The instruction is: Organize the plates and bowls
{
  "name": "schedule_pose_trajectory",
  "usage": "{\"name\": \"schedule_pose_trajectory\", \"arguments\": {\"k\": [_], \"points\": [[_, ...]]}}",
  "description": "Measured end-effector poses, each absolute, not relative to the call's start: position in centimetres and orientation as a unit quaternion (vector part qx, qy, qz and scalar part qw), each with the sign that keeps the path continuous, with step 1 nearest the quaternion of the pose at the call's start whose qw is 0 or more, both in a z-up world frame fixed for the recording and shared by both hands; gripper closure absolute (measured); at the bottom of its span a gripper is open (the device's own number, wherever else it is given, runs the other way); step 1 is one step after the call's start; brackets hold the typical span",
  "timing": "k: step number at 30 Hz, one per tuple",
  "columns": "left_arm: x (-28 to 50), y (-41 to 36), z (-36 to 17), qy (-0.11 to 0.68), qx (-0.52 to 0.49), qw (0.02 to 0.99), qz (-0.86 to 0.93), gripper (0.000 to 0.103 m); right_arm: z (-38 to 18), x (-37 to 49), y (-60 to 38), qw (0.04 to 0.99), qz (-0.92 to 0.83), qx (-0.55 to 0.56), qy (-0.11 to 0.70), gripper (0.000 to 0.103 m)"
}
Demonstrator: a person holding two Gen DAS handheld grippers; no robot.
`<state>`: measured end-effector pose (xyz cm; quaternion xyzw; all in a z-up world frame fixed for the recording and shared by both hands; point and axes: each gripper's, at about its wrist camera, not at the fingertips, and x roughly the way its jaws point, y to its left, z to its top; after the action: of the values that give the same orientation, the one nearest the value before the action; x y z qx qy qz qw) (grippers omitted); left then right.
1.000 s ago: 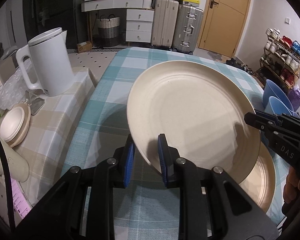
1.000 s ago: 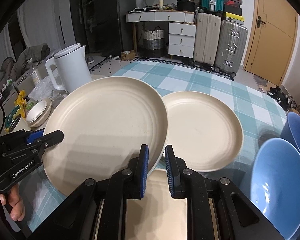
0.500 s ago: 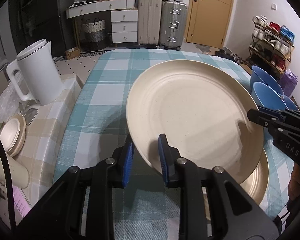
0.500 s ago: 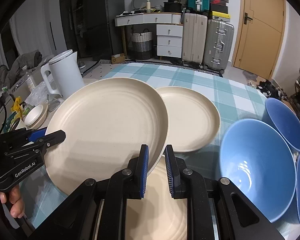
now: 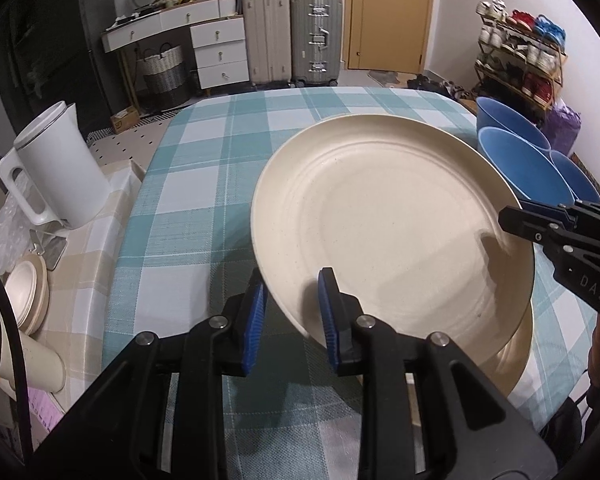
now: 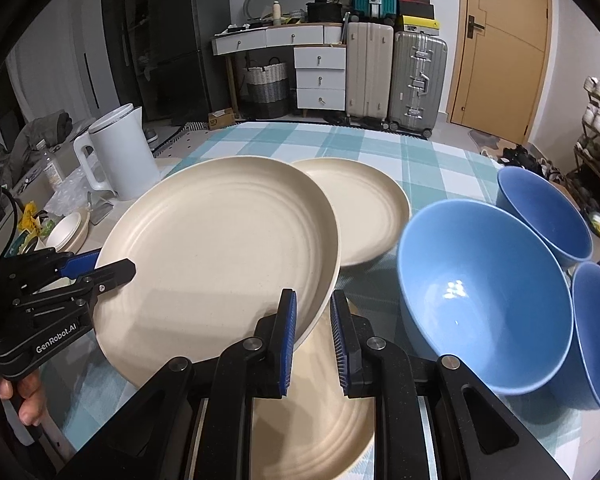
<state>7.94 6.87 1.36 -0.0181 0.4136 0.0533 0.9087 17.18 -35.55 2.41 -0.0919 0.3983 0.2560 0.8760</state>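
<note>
- Currently held up off the checked tablecloth (image 5: 204,208): one cream plate (image 5: 392,232), tilted, gripped at opposite edges.
- Left gripper (image 5: 290,320) clamped on the plate's near rim, one blue pad (image 5: 327,320) over the top face, the other beneath.
- Right gripper (image 6: 314,340) likewise clenched on the same plate's rim (image 6: 220,256), seen at the right edge of the left view.
- Directly underneath, lying flat on the cloth: a second cream plate (image 6: 316,416).
- Farther back, partly overlapped by the lifted one: a third cream plate (image 6: 364,216).
- Grouped to the right: three blue bowls (image 6: 484,288).
- Off to the left on a side surface: white kettle (image 5: 56,172).
</note>
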Motion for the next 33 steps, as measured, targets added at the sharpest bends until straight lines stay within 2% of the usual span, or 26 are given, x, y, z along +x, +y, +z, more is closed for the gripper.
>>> {"name": "schedule_pose_trajectory", "arguments": {"k": [33], "points": [[7.8,3.5,-1.0,0.453,0.065,0.889,-0.011,0.078,0.3,13.5,-39.3,0.875,0.222,-0.072,0.423,0.083]]}}
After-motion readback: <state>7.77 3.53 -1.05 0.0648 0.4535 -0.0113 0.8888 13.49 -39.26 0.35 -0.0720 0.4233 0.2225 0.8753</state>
